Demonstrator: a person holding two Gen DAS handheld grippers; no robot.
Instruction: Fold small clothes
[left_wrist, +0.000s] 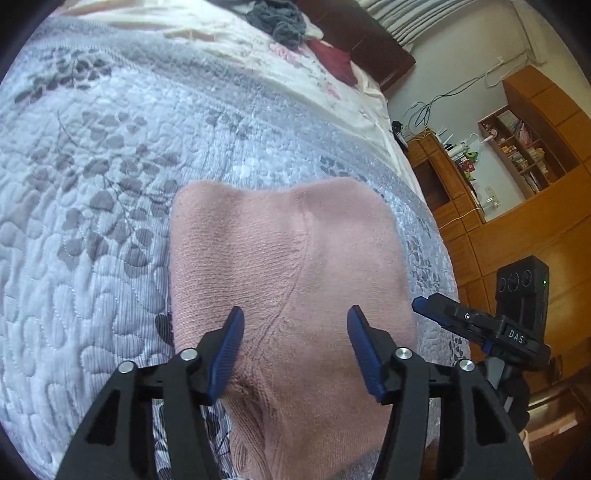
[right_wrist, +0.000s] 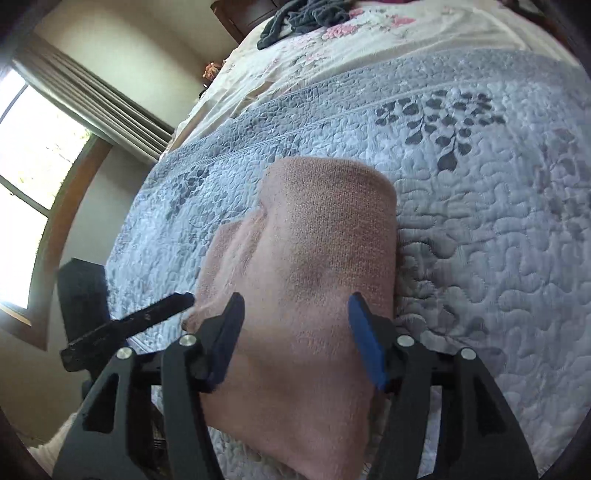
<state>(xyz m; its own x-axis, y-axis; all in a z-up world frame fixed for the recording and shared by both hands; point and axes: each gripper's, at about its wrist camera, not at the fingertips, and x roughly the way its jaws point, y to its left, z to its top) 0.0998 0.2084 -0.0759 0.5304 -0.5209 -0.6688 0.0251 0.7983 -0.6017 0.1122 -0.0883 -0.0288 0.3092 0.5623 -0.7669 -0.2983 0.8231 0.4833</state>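
Item: pink knit garment (left_wrist: 288, 266), folded compact on the quilt (left_wrist: 92, 184) ahead of your left gripper (left_wrist: 295, 332) and right gripper (right_wrist: 295, 325), both spread wide and empty; folding looks nearly complete.

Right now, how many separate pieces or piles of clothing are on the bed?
2. A folded pink knit garment lies on the grey quilted bedspread beneath both open grippers. A crumpled dark grey garment pile sits at the far end. More may be hidden out of frame.
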